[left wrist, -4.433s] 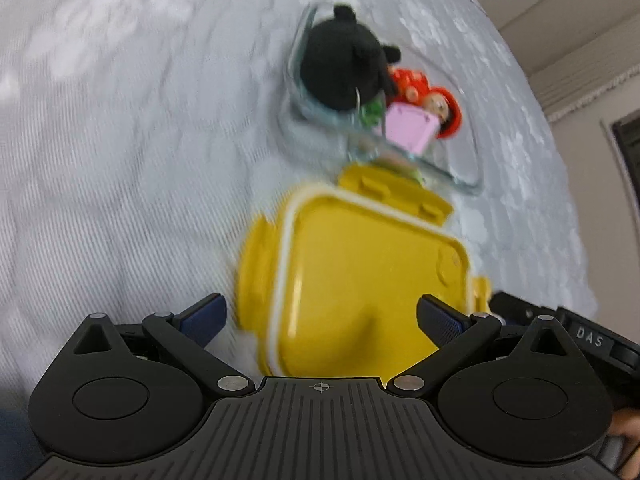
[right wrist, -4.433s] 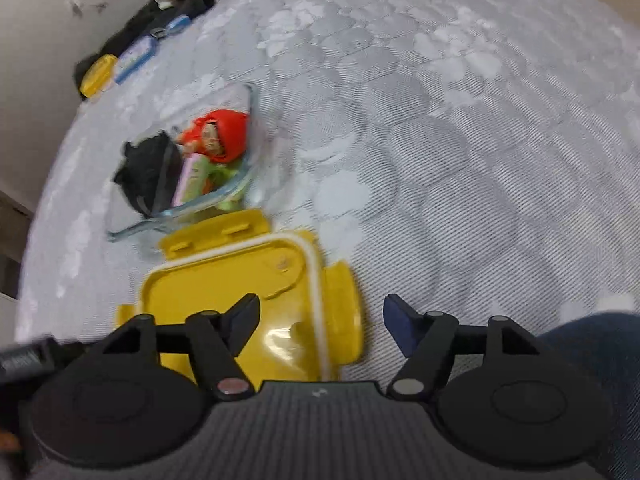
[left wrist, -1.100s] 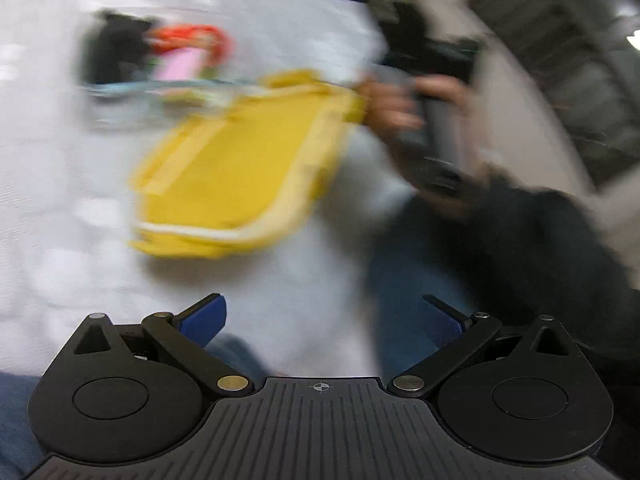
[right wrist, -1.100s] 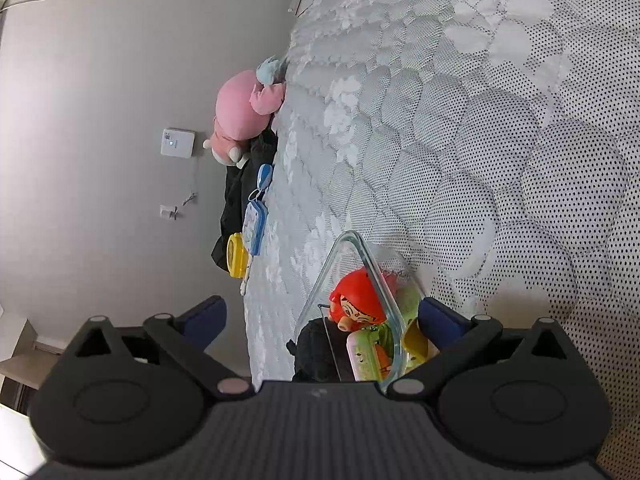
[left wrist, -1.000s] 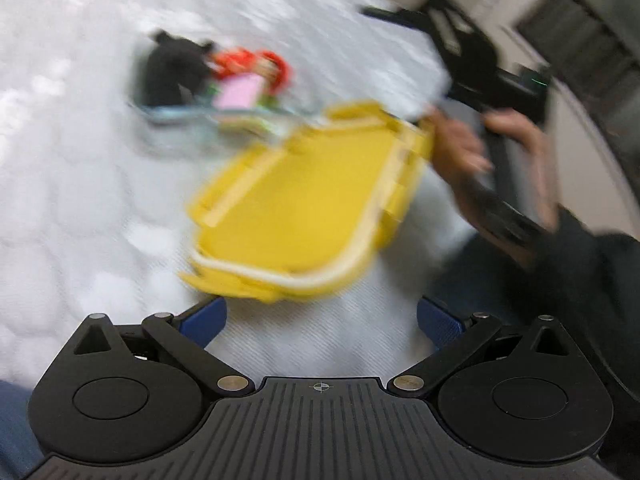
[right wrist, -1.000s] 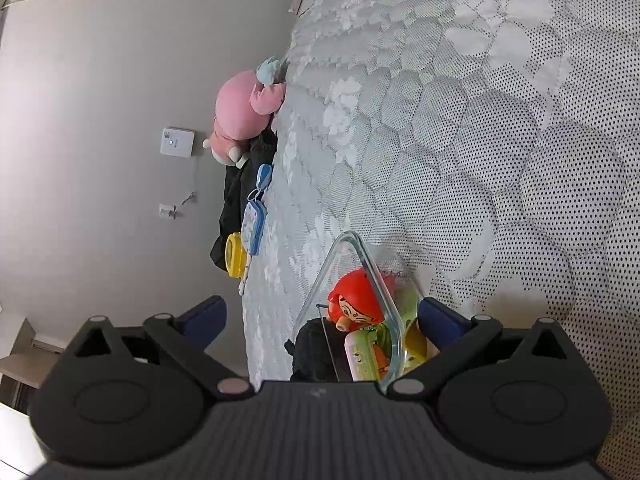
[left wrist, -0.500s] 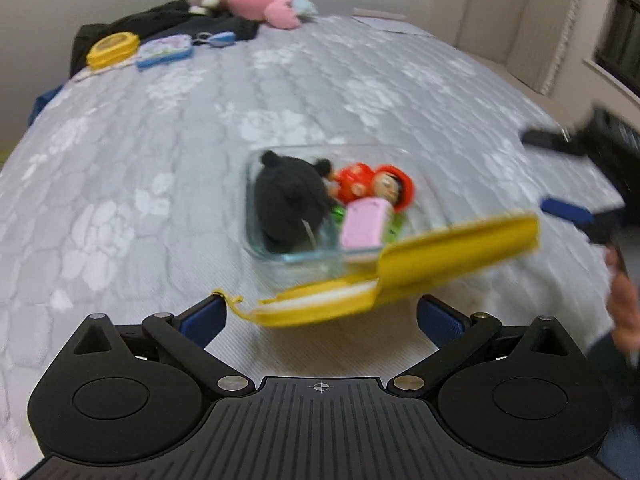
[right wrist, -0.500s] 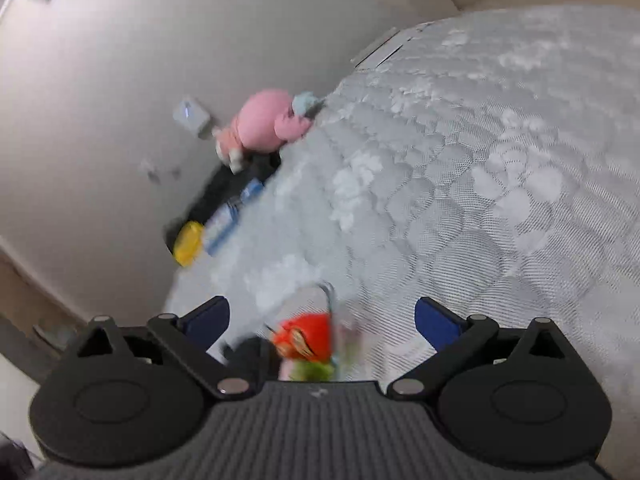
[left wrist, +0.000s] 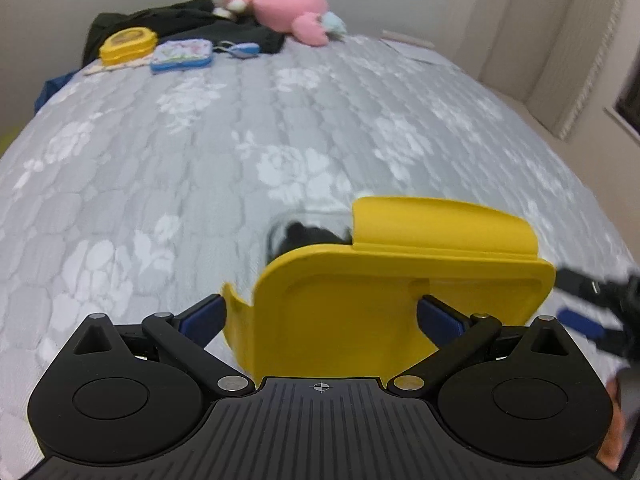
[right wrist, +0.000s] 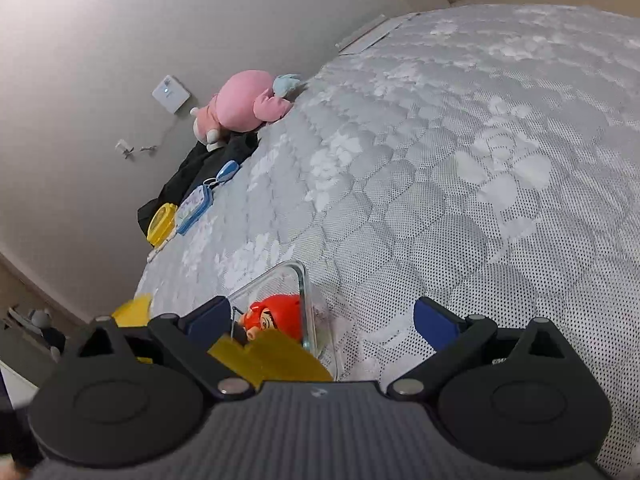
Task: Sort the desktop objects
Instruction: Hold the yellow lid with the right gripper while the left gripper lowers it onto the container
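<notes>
Left wrist view: left claw (left wrist: 320, 316) standing wide apart, blue pads at either side of the lower frame, gripping nothing. Yellow lid (left wrist: 400, 300) filling the centre-lower frame between the pads, one latch flap raised at its top edge, another sticking out lower left; whether the pads are touching it, cannot tell. Lid covering most of the glass container (left wrist: 276, 232), only a curved corner showing just left of the raised flap. Black plush toy (left wrist: 304, 236) peeking out inside that corner. Right claw (left wrist: 588, 320) blurring in at the right edge, near the lid's right corner; contact unclear.

Right wrist view: right claw (right wrist: 320, 322) also spread wide, holding nothing. Container rim (right wrist: 304, 304) sitting at lower centre, on the grey quilted bed (right wrist: 460, 180). Red-haired doll (right wrist: 276, 320) lying inside the container, just right of the left pad. Lid edge (right wrist: 276, 360) lying across the bottom of the frame, over the near side of the container.

Upper left of both views: pink plush (left wrist: 280, 0) resting on black clothing (left wrist: 180, 20), with a small round yellow box (left wrist: 126, 44) and a blue-edged pouch (left wrist: 182, 54) beside it, well apart from the container.
</notes>
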`<state>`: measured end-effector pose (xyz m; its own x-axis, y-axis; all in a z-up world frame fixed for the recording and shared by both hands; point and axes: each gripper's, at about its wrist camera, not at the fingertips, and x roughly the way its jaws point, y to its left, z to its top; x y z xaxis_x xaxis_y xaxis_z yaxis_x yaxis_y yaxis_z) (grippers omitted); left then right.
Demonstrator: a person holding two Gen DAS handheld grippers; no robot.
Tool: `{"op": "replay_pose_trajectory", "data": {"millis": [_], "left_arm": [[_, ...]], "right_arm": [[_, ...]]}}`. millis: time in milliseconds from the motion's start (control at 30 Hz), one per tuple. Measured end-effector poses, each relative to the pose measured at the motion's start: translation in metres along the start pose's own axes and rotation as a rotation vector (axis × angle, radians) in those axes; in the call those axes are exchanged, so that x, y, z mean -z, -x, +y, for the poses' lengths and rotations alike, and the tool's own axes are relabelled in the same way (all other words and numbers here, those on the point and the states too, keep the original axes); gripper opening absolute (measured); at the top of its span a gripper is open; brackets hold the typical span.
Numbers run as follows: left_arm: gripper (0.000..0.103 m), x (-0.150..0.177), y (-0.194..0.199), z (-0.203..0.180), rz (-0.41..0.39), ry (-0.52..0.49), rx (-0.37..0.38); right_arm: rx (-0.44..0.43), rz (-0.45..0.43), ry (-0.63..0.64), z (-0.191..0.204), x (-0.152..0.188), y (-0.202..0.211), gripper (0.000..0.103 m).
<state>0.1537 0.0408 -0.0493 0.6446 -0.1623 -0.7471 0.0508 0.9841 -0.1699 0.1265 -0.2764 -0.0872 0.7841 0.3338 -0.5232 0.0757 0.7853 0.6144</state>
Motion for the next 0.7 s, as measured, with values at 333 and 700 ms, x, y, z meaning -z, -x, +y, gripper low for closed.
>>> {"op": "replay_pose_trajectory", "data": {"millis": [333, 700], "left_arm": [[0.103, 0.034, -0.008, 0.045, 0.022, 0.137, -0.003], [0.103, 0.052, -0.028, 0.055, 0.196, 0.196, 0.102]], "right_arm": [[-0.025, 0.068, 0.214, 0.031, 0.016, -0.006, 0.094], [0.045, 0.252, 0.317, 0.042, 0.038, -0.036, 0.093]]}}
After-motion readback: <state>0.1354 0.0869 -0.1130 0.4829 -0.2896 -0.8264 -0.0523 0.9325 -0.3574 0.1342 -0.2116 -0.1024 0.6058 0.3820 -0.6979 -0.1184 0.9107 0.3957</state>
